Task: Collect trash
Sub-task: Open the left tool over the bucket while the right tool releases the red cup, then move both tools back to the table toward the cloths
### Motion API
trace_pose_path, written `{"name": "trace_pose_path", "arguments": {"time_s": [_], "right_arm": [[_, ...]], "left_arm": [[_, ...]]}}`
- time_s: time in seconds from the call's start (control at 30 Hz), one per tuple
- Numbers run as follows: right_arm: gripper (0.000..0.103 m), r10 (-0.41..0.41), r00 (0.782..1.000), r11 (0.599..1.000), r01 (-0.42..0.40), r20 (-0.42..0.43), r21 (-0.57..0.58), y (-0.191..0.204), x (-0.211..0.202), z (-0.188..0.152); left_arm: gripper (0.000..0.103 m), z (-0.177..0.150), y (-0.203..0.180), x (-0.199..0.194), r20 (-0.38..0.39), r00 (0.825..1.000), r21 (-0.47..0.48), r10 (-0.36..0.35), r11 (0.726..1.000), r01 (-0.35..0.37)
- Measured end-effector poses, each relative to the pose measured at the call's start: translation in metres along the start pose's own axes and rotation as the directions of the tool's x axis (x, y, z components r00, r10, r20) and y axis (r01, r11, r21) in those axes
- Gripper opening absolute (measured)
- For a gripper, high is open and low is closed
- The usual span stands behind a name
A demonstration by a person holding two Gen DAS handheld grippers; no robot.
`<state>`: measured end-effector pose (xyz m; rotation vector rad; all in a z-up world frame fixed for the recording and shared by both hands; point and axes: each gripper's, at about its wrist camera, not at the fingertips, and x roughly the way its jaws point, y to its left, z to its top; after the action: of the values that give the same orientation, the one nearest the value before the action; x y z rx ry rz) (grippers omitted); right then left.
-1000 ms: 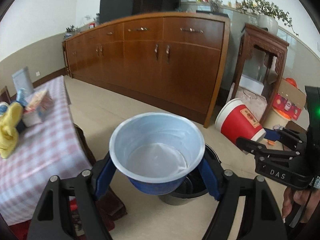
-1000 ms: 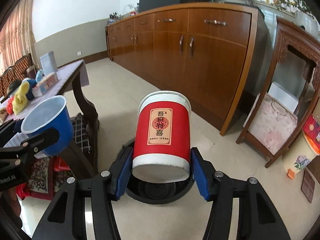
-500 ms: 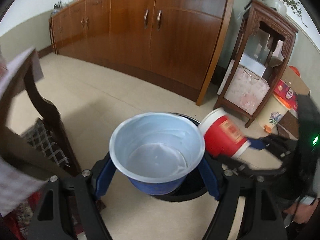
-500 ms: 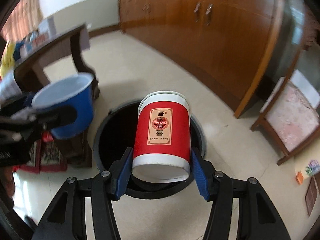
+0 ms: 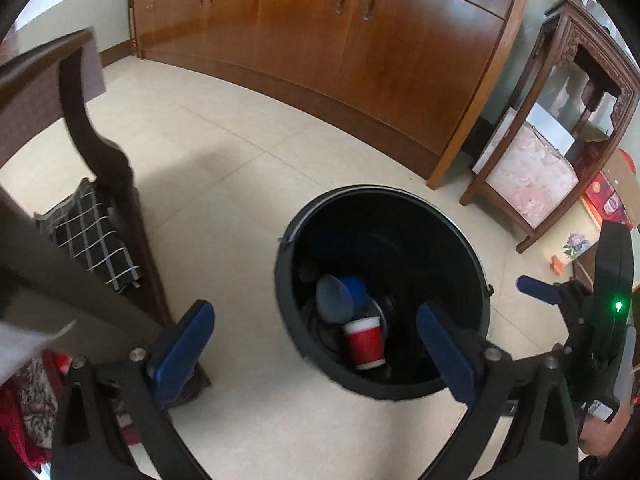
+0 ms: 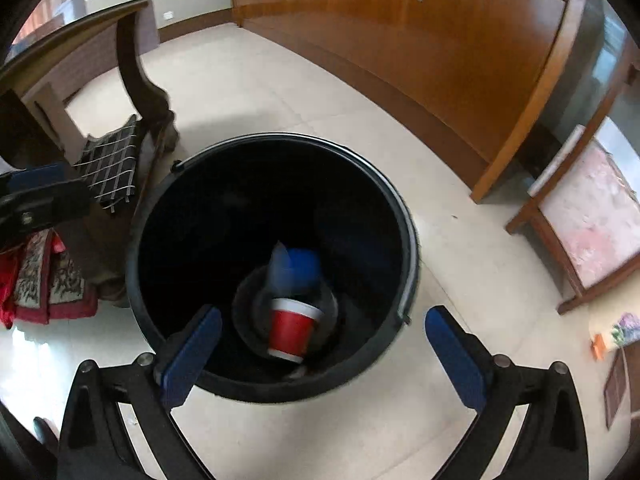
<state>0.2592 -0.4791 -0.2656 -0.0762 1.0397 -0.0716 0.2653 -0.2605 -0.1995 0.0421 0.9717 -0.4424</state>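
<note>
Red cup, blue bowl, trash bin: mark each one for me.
red cup (image 6: 291, 329), right wrist view, on its red side wall.
blue bowl (image 6: 305, 266), right wrist view, on its blue outer wall.
trash bin (image 5: 452, 222), left wrist view, on the far rim.

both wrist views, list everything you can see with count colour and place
trash bin: 1, black, on the floor below both grippers
red cup: 1, red with white rim, inside the bin at the bottom
blue bowl: 1, blue, inside the bin just beyond the red cup
sideboard: 1, brown wood, along the far wall
side stand: 1, dark carved wood, right of the sideboard
table: 1, dark wood, left of the bin
checked cloth: 1, black and white, under the table
left gripper: 1, black with blue pads, open, empty
right gripper: 1, black with blue pads, open, empty
</note>
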Motion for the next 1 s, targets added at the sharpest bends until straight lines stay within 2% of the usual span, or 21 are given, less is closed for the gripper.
{"name": "trace_pose_path", "arguments": {"time_s": [0.27, 0.37, 0.5, 0.7, 1.0], "right_arm": [[0.103, -0.018, 0.998, 0.996, 0.013, 0.067, 0.083, 0.018, -0.054, 0.007], [0.103, -0.026, 0.995, 0.996, 0.018, 0.093, 0.085, 0.033, -0.073, 0.013], [0.103, 0.002, 0.988, 0.996, -0.014, 0.153, 0.083, 0.06, -0.1, 0.019], [0.103, 0.043, 0.975, 0.998, -0.053, 0.216, 0.044, 0.106, -0.137, 0.027], [0.103, 0.144, 0.939, 0.989, -0.126, 0.312, -0.079, 0.187, -0.185, 0.048]], "left_arm": [[0.102, -0.016, 0.011, -0.06, 0.071, 0.995, -0.032, 0.075, 0.997, -0.073], [0.102, -0.021, 0.026, -0.085, 0.105, 0.988, -0.052, 0.114, 0.993, -0.109], [0.102, -0.027, 0.05, -0.115, 0.151, 0.976, -0.094, 0.159, 0.985, -0.146], [0.102, -0.04, 0.083, -0.154, 0.194, 0.956, -0.157, 0.22, 0.969, -0.191], [0.102, -0.061, 0.131, -0.213, 0.263, 0.908, -0.268, 0.327, 0.929, -0.257]]}}
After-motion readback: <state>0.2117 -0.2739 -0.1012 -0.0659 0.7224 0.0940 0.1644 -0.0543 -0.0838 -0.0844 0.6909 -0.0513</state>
